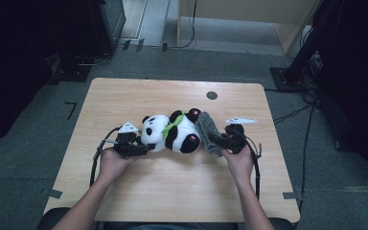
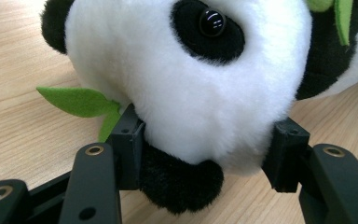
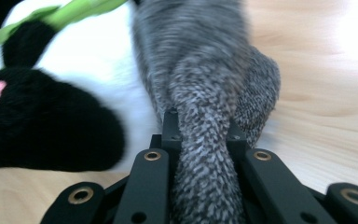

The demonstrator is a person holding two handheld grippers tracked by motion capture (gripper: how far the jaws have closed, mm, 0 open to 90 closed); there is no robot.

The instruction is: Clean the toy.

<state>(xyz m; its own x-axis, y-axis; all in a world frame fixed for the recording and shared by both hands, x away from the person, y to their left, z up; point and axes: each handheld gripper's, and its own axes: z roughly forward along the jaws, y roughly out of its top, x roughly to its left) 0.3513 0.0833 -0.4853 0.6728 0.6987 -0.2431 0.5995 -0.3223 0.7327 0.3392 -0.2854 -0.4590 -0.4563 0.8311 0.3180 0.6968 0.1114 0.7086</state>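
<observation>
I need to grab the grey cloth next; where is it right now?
In the high view the grey cloth lies right of centre on the table, against the panda plush. The right claw is shut on its near end.

Both forearms enter from the near edge, angled inward. Left gripper (image 1: 141, 146) in left hand (image 1: 111, 160), jaws part-open, pads pressing something. Right gripper (image 1: 220, 140) in right hand (image 1: 238, 160), jaws clamped tight, pointing left.
</observation>
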